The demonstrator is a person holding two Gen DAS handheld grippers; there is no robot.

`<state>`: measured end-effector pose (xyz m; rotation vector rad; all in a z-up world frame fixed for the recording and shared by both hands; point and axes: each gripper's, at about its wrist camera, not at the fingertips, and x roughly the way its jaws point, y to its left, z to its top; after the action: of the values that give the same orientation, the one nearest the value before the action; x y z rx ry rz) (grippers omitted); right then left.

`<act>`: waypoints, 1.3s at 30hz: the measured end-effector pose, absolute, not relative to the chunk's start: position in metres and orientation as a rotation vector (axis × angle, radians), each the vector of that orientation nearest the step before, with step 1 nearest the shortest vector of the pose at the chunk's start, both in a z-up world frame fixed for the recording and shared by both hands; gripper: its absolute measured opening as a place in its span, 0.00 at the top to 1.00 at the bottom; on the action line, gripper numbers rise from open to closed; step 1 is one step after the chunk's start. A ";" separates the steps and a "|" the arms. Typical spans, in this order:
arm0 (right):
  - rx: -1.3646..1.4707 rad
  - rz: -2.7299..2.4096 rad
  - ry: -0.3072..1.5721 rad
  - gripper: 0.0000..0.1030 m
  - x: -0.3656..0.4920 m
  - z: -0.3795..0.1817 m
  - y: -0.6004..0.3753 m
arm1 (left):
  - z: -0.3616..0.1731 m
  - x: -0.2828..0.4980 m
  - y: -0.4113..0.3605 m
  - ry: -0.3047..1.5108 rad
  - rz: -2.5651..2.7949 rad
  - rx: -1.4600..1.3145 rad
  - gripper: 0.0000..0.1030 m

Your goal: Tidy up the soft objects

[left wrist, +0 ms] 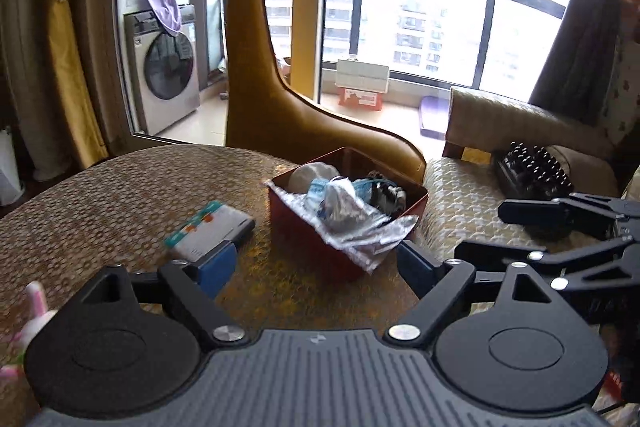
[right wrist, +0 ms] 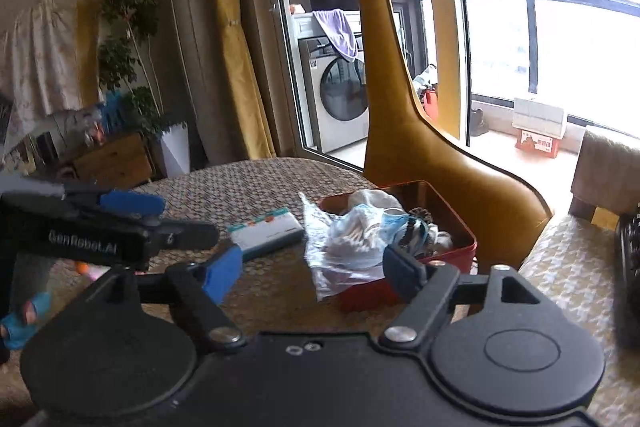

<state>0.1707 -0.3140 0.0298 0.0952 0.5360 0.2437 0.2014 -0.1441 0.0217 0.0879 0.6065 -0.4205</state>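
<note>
Both claws hover over the patterned surface [left wrist: 120,195], spread wide with nothing between the blue pads. The red box [left wrist: 316,247] stands ahead of the left claw [left wrist: 316,263], just beyond its fingertips; crumpled plastic bags [left wrist: 352,215] and soft bits fill the box and spill over its near rim. From the right claw [right wrist: 316,263], the same box [right wrist: 460,251] lies ahead, nearer its right finger. A teal-and-white packet [left wrist: 212,231] lies flat to the box's left, apart from it.
</note>
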 end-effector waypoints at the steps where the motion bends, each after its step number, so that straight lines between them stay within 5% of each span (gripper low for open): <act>1: 0.104 0.248 0.533 0.21 0.167 0.030 -0.312 | 0.022 0.195 -0.140 0.599 -0.407 0.082 0.07; 15: 0.125 0.291 0.438 0.00 0.120 0.038 -0.280 | 0.032 0.129 -0.091 0.523 -0.250 0.016 0.00; 39: 0.086 0.309 0.424 0.00 0.087 0.030 -0.247 | 0.025 0.087 -0.074 0.520 -0.199 0.012 0.00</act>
<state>0.0874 -0.2472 0.0297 0.0864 0.4235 0.3091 0.0867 -0.0738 0.0245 0.0119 0.5203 -0.1995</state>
